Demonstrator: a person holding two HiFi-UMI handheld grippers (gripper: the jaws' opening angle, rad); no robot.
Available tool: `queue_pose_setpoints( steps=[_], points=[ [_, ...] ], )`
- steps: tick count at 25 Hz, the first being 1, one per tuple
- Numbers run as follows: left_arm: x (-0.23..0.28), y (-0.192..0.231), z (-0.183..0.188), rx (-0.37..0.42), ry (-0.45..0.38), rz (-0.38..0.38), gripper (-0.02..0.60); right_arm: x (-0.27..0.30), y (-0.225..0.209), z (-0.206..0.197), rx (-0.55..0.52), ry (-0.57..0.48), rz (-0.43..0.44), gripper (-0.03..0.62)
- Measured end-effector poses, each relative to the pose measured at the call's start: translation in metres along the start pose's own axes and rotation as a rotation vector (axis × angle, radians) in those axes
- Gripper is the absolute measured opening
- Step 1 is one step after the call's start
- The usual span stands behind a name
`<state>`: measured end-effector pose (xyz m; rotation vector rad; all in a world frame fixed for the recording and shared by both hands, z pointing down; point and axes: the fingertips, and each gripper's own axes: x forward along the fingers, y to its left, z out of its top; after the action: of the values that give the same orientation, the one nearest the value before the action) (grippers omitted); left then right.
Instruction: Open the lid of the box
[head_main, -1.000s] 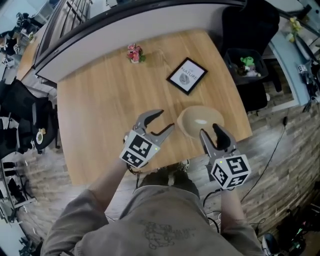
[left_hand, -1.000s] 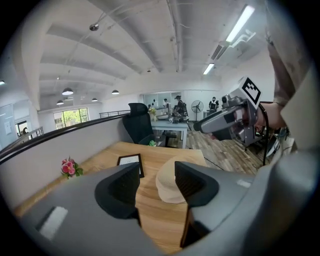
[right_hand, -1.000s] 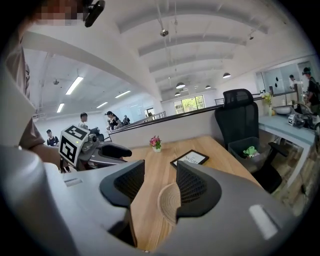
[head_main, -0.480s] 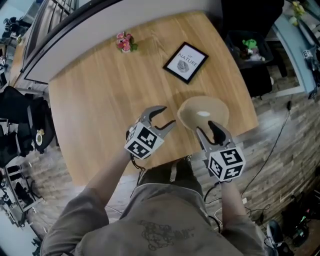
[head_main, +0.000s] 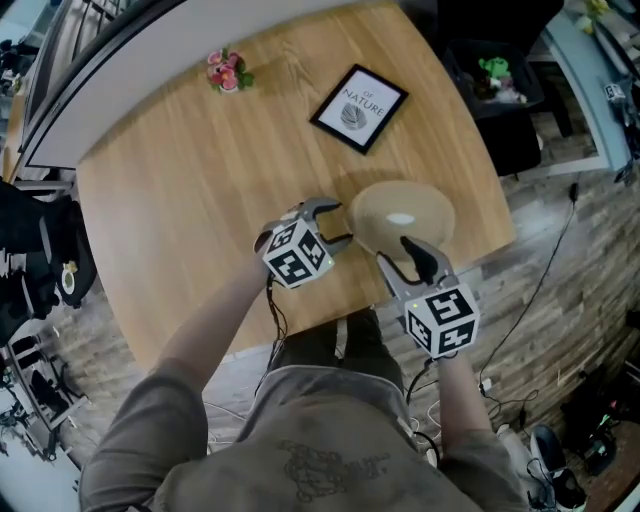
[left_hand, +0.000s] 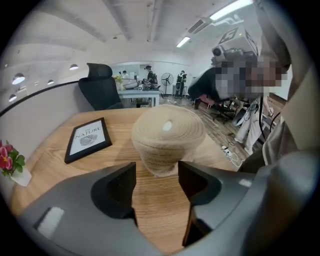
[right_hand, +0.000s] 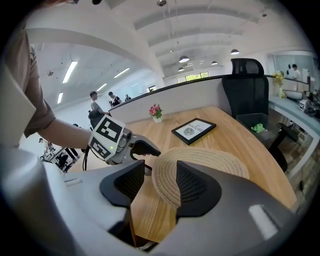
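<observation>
Left gripper (head_main: 335, 222): jaws opening, nothing between them, just beside the woven box (head_main: 400, 215) — lid (right_hand: 210, 165) on, near the front right edge of the table (head_main: 200, 200). Right gripper (head_main: 398, 255): jaws spread, lid's near rim between them, unpinched.

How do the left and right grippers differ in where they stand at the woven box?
The left gripper stands beside the woven box, jaws opening, nothing between them; the right gripper sits at its near rim, the edge of the lid showing between its jaws. Left aims at the box's side, right at its top. Both are open; neither grips.
</observation>
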<state>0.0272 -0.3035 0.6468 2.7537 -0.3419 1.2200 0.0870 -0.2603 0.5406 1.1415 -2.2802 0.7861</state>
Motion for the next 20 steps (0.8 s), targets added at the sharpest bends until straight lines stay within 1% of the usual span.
queue_pose_setpoints(
  steps=[2,4,6,10,14,16,18,20],
  points=[
    [0.012,-0.001,-0.003,-0.009,0.019,-0.013,0.265,0.005,-0.001,-0.004,-0.026,0.022,-0.004,0.183],
    [0.020,-0.003,-0.004,-0.014,0.022,-0.022,0.265,0.009,-0.002,-0.008,-0.038,0.037,-0.001,0.183],
    [0.023,-0.006,-0.002,-0.014,0.008,-0.031,0.247,0.011,-0.002,-0.012,-0.038,0.044,0.004,0.183],
    [0.024,-0.008,0.000,-0.024,-0.024,-0.035,0.235,0.019,-0.001,-0.015,-0.057,0.057,0.014,0.183],
    [0.025,-0.008,-0.001,-0.033,-0.035,-0.037,0.225,0.032,0.008,-0.013,-0.097,0.081,0.054,0.183],
    [0.025,-0.008,-0.001,-0.039,-0.040,-0.036,0.225,0.040,0.010,-0.012,-0.101,0.099,0.076,0.183],
    [0.026,-0.009,-0.001,-0.047,-0.047,-0.035,0.224,0.049,0.008,-0.012,-0.118,0.119,0.072,0.183],
    [0.026,-0.009,-0.001,-0.055,-0.055,-0.031,0.221,0.059,0.007,-0.013,-0.148,0.140,0.051,0.183]
  ],
)
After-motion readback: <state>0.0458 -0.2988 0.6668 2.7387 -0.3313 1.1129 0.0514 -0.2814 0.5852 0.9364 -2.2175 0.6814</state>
